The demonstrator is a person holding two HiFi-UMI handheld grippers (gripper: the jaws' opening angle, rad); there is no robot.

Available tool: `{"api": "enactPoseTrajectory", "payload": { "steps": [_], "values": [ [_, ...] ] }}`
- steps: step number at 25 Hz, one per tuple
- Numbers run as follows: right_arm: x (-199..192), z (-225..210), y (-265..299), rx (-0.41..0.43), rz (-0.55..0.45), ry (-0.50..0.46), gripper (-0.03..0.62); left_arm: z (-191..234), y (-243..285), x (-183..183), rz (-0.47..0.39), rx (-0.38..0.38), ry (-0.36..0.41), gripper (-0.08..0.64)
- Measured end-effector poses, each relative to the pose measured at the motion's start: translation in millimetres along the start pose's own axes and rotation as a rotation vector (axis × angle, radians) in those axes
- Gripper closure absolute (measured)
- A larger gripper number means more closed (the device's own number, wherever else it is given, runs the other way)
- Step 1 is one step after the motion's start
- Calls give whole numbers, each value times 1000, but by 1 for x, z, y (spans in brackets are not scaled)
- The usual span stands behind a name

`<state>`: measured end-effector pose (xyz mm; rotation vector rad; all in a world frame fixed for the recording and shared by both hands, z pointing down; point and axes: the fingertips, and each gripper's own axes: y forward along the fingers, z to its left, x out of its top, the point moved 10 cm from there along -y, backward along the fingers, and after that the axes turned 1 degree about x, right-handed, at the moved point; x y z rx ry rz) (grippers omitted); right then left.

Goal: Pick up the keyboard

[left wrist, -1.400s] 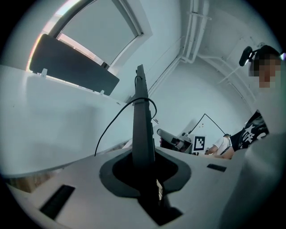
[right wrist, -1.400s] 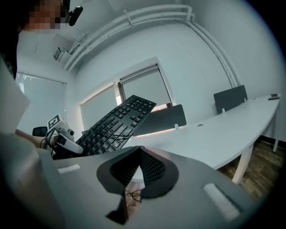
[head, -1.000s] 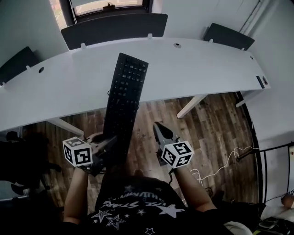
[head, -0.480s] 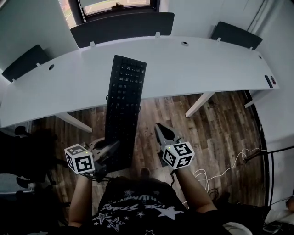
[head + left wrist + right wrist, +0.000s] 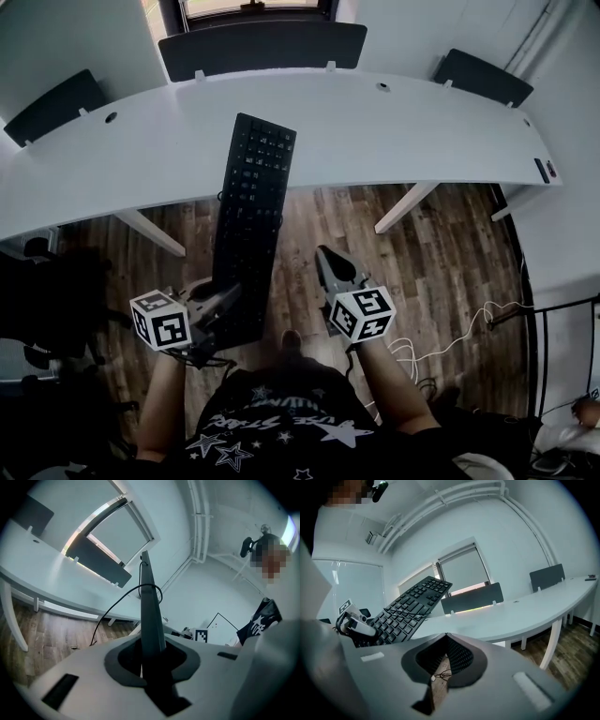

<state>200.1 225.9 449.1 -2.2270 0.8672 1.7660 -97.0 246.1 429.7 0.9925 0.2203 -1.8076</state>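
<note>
While standing over a wood floor, a person in a black star-print shirt is holding one gripper in each hand, seen from the head cam looking down. A white cord is trailing on the floor at right, near the person.

L gripper, w/ its marker cube closest to the body, is clamping the near short end of a black keyboard. In the left gripper view its jaws are sitting narrowly apart, pressing on both faces of the keyboard, which is showing edge-on & running straight away from the cam. A thin black cable is looping off the keyboard's side.

R gripper is hovering just right of the keyboard, not touching it, & pointing the same way. In the right gripper view its jaws are sitting fully together w/ nothing btwn them.

Keyboard is stretching lengthwise away from the person over the floor. Its far end is overlapping the near edge of a long white curved desk, approx mid-desk. Whether it's touching the desk top can't be told.

Farther on, a small dark item is lying at the desk's right end. Dark panels are standing along the desk's far edge, w/ a window showing behind the centre one.
</note>
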Motion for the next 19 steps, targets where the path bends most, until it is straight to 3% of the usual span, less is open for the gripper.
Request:
{"api": "enactPoseTrajectory", "payload": {
  "steps": [19],
  "values": [
    [-61,117,-62,-31,47,-37,589,-13,-100,-78,-38,-43,-11,485]
  ]
}}
